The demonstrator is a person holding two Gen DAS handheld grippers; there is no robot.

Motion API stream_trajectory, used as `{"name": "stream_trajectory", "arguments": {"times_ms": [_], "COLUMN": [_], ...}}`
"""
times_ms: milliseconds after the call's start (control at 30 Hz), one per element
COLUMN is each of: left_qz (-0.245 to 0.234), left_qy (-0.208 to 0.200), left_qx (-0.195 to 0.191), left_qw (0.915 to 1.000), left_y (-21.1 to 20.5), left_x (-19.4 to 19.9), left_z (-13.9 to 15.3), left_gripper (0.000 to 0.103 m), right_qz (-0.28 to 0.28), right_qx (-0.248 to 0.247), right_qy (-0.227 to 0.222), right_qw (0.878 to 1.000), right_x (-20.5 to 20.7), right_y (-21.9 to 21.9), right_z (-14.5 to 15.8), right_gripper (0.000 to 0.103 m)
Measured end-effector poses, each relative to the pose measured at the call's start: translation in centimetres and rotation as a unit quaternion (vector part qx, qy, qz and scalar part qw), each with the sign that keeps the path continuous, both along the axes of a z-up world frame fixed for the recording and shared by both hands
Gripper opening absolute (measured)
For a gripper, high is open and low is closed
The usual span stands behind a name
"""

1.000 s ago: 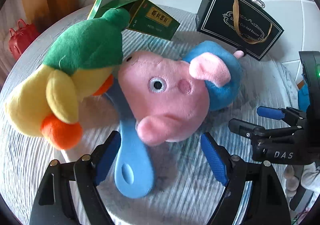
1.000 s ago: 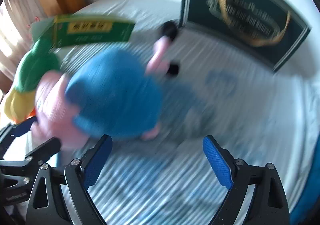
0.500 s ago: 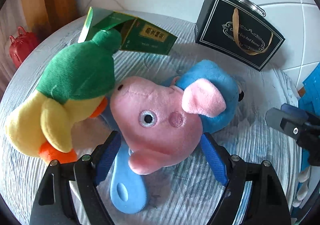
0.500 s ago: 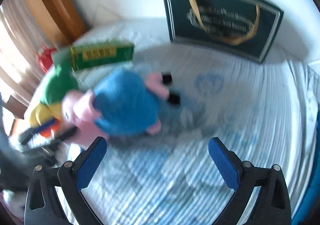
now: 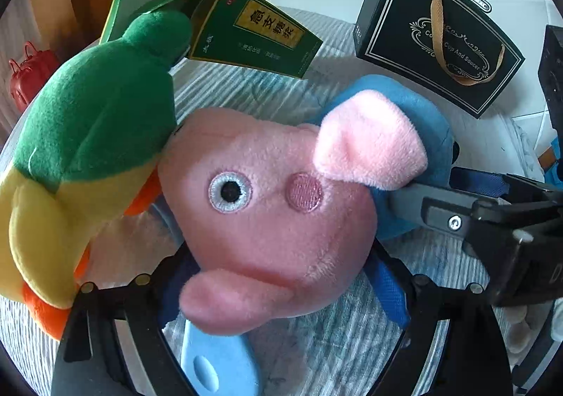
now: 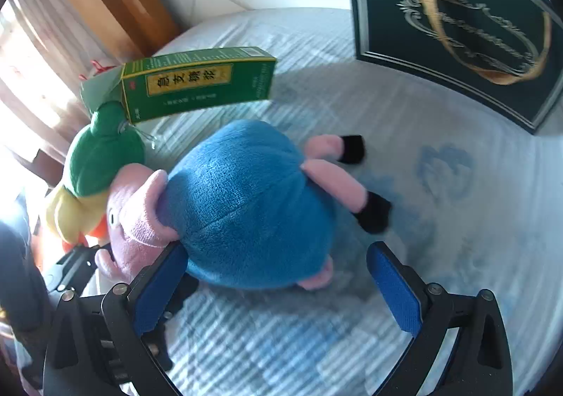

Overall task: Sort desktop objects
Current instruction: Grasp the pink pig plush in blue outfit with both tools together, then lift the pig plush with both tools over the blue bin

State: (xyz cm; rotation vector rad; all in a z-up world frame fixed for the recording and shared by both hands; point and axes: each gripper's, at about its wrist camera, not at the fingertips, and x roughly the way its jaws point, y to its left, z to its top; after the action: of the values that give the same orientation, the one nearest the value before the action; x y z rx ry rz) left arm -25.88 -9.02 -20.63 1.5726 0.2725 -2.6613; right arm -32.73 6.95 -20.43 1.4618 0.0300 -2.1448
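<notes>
I have the pink pig plush (image 5: 267,216) lying on its side in the middle of the striped white-and-blue cloth (image 6: 404,114), head toward the left, blue body (image 6: 246,202) and black-tipped legs toward the right. My left gripper (image 5: 281,290) straddles the pig's head: its blue pads sit on either side of the snout end, the jaws are opening, and I cannot tell from this view whether either pad presses on the plush. My right gripper (image 6: 278,287) stands wide, its jaws spread as far as they go; the left pad (image 6: 158,290) is just at the near edge of the blue body, while the right pad stands apart over bare cloth, so nothing is clamped. In the left wrist view one dark finger of that right gripper reaches in from the right and meets the blue body just under the pig's pink ear (image 5: 369,146). A green, yellow and orange plush (image 5: 91,135) lies against the pig's head on the left. A green carton (image 5: 246,37) with a yellow label lies beyond them, its open flap end over the green plush's tip. A black gift box (image 5: 440,40) with a gold ribbon handle stands at the far right near the white tiled wall. A light blue flat piece (image 5: 218,364) shows under the pig's snout, near me.
</notes>
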Motion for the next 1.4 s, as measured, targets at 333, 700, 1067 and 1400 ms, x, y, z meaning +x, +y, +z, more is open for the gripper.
{"name": "stream_trajectory", "arguments": {"times_ms": [333, 700, 1067, 1400], "left_qz": [-0.025, -0.064, -0.122, -0.202], "left_qy": [0.032, 0.093, 0.193, 0.302], "left_qx": [-0.037, -0.032, -0.044, -0.05], "left_qw": [0.9985, 0.9931, 0.9726, 0.9304], "left_y": [0.8, 3.3, 6.6, 14.6], "left_x": [1.1, 7.5, 15.0, 20.8], "left_z": [1.3, 6.7, 15.6, 24.7], "left_gripper": [0.082, 0.083, 0.083, 0.083], "right_qz": [0.016, -0.015, -0.061, -0.136], "right_qx": [-0.009, -0.027, -0.04, -0.057], "right_qy": [0.01, 0.038, 0.122, 0.226], "right_qw": [1.0, 0.999, 0.99, 0.963], "right_x": [0.9, 7.6, 16.4, 25.4], "right_y": [-1.0, 2.8, 6.8, 14.6], "right_z": [0.2, 5.6, 14.4, 23.7], "right_gripper": [0.079, 0.074, 0.072, 0.072]}}
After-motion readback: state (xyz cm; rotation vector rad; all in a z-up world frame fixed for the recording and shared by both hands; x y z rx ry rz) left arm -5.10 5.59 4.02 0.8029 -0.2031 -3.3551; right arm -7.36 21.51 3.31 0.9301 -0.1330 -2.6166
